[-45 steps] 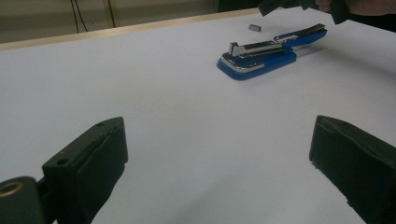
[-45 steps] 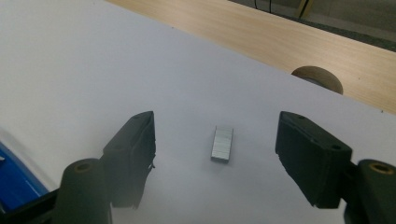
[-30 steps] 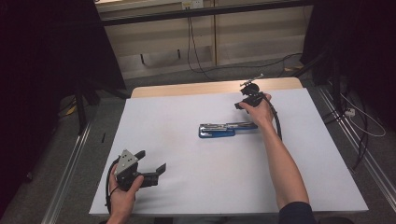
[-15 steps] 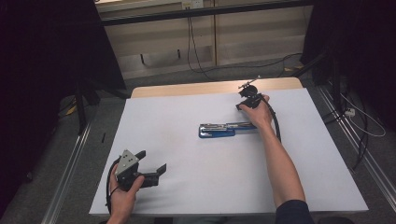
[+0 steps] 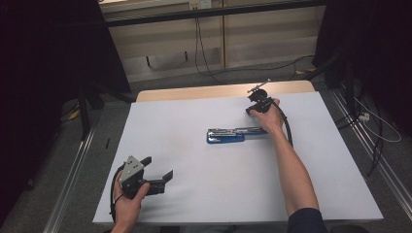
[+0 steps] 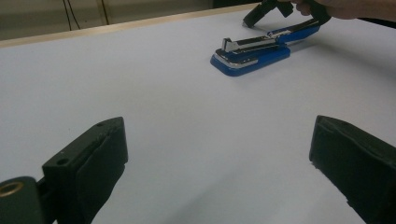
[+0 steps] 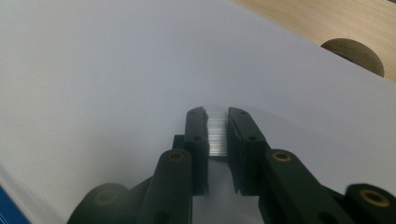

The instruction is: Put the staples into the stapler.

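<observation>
Jaws of my right gripper [image 7: 217, 116] have just been closing and now clamp a staple strip [image 7: 217, 135]; left gripper [image 6: 219, 154] gapes wide; blue stapler [image 5: 232, 134] (opened up) lies mid-table [image 5: 194, 204].

Both grippers [image 5: 158, 167] [image 5: 256, 99] black, brass-coloured screws at jaw pivots; grey three-cornered plate [image 5: 131, 169] on left; dark sleeve [image 5: 305, 221] on right arm.
</observation>
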Demonstrator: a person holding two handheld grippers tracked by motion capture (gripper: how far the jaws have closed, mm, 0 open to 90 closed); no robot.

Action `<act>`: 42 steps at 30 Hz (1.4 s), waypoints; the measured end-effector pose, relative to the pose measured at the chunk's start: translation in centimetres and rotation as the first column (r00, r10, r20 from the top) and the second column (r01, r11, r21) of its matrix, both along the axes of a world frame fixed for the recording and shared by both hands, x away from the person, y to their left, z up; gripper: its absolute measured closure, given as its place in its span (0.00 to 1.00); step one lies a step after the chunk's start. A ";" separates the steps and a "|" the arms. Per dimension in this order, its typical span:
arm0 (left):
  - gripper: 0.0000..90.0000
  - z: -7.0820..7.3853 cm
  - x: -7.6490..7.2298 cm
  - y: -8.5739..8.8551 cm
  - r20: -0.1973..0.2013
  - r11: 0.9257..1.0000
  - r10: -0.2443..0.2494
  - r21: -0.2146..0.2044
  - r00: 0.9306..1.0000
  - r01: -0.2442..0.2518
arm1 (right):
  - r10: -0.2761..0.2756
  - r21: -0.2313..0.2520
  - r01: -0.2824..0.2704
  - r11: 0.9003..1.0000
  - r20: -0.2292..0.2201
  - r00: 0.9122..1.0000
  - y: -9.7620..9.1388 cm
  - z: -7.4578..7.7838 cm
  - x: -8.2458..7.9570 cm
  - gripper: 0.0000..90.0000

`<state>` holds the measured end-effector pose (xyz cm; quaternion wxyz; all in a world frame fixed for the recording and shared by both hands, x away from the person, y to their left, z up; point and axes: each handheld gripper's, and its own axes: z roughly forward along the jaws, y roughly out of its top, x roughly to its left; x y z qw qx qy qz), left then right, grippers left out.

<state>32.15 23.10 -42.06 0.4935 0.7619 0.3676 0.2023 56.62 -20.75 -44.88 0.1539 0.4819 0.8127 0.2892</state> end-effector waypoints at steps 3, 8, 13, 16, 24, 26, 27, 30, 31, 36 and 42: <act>0.05 0.0 0.0 0.0 -0.004 1.000 0.002 0.000 1.000 -0.002 | -0.002 0.000 0.002 1.000 0.001 1.000 0.0 0.0 -0.1 0.88; 0.05 0.0 0.0 0.0 -0.003 1.000 0.002 -0.002 1.000 -0.002 | 0.002 0.013 -0.002 1.000 0.010 1.000 -0.1 0.3 -0.3 0.88; 0.05 0.0 0.0 0.0 -0.005 1.000 0.001 -0.003 1.000 -0.001 | 0.009 0.020 -0.009 1.000 0.023 1.000 -0.2 0.9 -0.5 0.88; 0.05 0.0 0.0 0.0 -0.004 1.000 0.001 0.000 1.000 -0.001 | 0.013 0.034 -0.014 0.999 0.033 0.999 -0.4 1.0 -0.8 0.88; 0.05 0.0 0.0 0.0 -0.003 1.000 0.001 0.003 1.000 -0.001 | 0.041 0.036 -0.043 0.998 0.047 0.998 -0.7 1.7 -1.4 0.88; 0.05 -0.1 0.0 0.0 -0.007 1.000 0.006 -0.006 1.000 -0.006 | 0.045 0.043 -0.047 0.998 0.057 0.997 -0.8 1.9 -1.6 0.88; 0.05 -0.1 0.1 0.1 -0.007 1.000 0.005 -0.005 1.000 -0.005 | 0.046 0.048 -0.049 0.998 0.057 0.997 -0.9 2.1 -1.7 0.88; 0.05 -0.1 0.1 0.1 -0.008 1.000 0.006 -0.005 1.000 -0.006 | 0.055 0.070 -0.060 0.996 0.064 0.996 -1.0 2.4 -2.0 0.88; 0.05 -0.1 0.1 0.1 -0.008 1.000 0.006 -0.006 1.000 -0.006 | 0.055 0.076 -0.060 0.995 0.066 0.996 -1.0 2.4 -2.0 0.88; 0.05 -0.1 0.1 0.0 -0.011 1.000 0.008 -0.009 1.000 -0.008 | 0.071 0.090 -0.078 0.993 0.078 0.994 -0.9 2.7 -2.6 0.88; 0.05 -0.1 0.1 0.0 -0.016 1.000 0.010 -0.007 1.000 -0.010 | 0.096 0.094 -0.105 0.990 0.093 0.991 -0.8 3.0 -3.3 0.88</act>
